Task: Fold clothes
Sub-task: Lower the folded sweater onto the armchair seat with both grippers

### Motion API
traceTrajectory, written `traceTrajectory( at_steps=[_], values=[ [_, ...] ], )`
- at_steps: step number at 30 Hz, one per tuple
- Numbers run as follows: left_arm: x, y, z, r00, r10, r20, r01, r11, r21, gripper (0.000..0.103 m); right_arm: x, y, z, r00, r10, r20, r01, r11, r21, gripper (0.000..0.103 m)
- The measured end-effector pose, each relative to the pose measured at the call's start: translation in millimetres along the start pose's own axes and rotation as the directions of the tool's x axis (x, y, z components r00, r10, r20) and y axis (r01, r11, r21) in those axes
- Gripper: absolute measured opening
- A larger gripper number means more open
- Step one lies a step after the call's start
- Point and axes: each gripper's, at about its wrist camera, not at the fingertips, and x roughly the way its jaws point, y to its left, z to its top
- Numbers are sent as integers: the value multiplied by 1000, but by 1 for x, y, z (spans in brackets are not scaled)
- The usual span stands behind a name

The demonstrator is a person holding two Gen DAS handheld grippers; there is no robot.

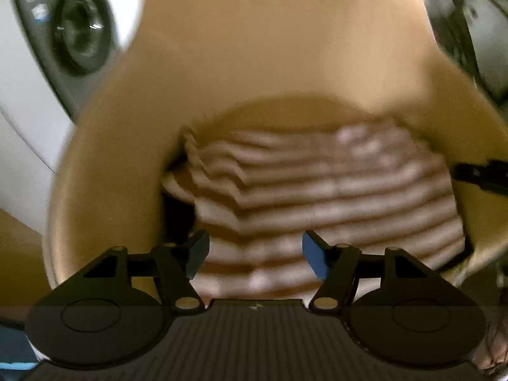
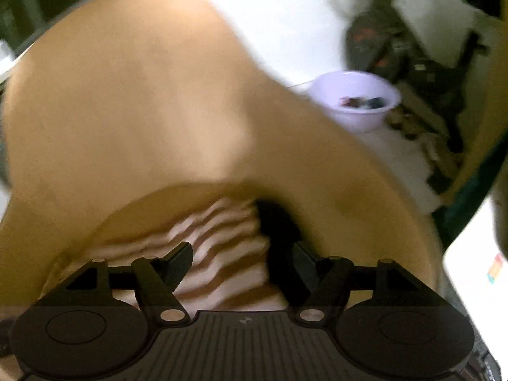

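Motion blur smears the striped garment (image 1: 317, 190) — left gripper (image 1: 255, 255) and right gripper (image 2: 243, 265) jaws apart, empty, just above it.

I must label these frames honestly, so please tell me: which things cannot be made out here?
- Striped garment: both views blurred; type and fold state unclear. Right wrist view shows only a part.
- Left gripper and right gripper: open, but contact with cloth unclear.
- Bowl: contents too blurred.
- Dark thing beside the garment: unidentifiable.
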Motion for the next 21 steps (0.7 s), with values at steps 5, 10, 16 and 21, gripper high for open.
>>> traceTrajectory(
  at_steps=[5,10,16,21],
  values=[
    [45,19,-19,991,68,-115,-80,991,-103,63,37,-9,-30,980,-105,-169,112,993,37,62],
    [60,41,-24,981,46,-186,-77,984,-163,14,49,-34,-36,972,-66,-227,102,983,153,4],
    [48,49,-15,986,-1,-170,-23,989,-144,12,31,-33,-34,966,-92,-241,122,986,114,4],
    [43,58,9,992,-54,-117,34,986,-165,42,54,-27,-33,936,-142,-322,179,980,88,16]
  ],
)
